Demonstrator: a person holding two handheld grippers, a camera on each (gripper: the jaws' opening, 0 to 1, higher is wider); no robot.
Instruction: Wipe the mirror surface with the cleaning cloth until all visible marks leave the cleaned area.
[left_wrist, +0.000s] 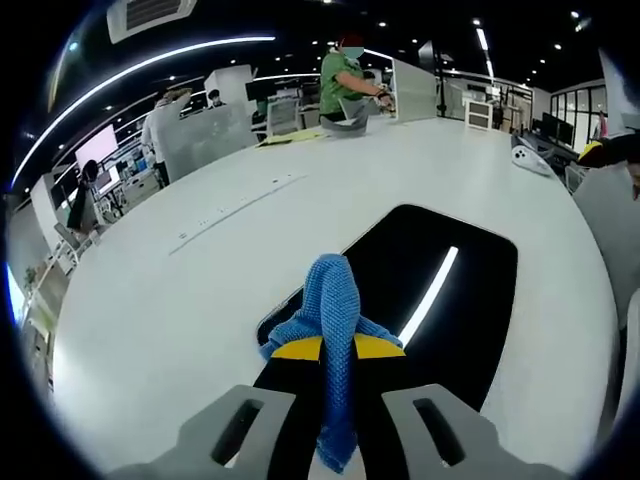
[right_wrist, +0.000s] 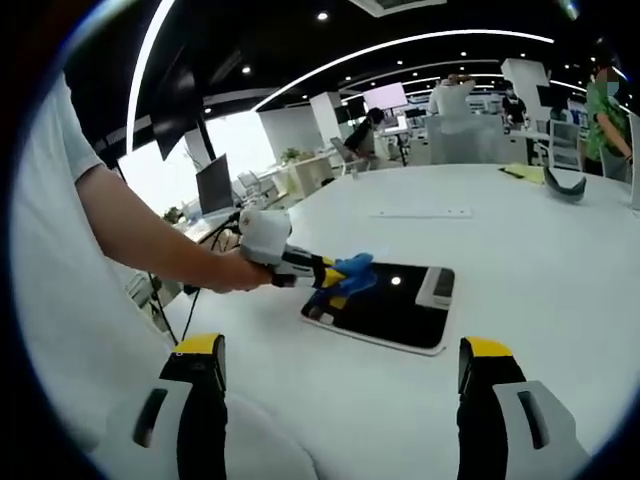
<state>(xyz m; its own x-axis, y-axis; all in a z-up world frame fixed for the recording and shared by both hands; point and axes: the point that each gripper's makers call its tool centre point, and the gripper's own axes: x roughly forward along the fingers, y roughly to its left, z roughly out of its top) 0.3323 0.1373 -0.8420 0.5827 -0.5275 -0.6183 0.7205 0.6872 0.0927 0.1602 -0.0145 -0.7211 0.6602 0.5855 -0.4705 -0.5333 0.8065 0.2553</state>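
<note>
Now left fingers (left_wrist: 335, 348) tight on cloth (left_wrist: 332, 310) over mirror (left_wrist: 470, 290); right fingers (right_wrist: 340, 375) wide apart.

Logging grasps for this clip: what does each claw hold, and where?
Left claw pinches the blue cleaning cloth around its bunched middle. Right claw is open, holding nothing.

An open-plan office — long curved light strips (left_wrist: 150, 70) and spot lamps run across a dark ceiling, and a wide white table (left_wrist: 200, 270) fills the foreground. Beyond it stand desks with monitors (right_wrist: 214, 185), office chairs (right_wrist: 566, 142) and frosted partitions (left_wrist: 205, 135) — several people (left_wrist: 345, 80) work among them
</note>
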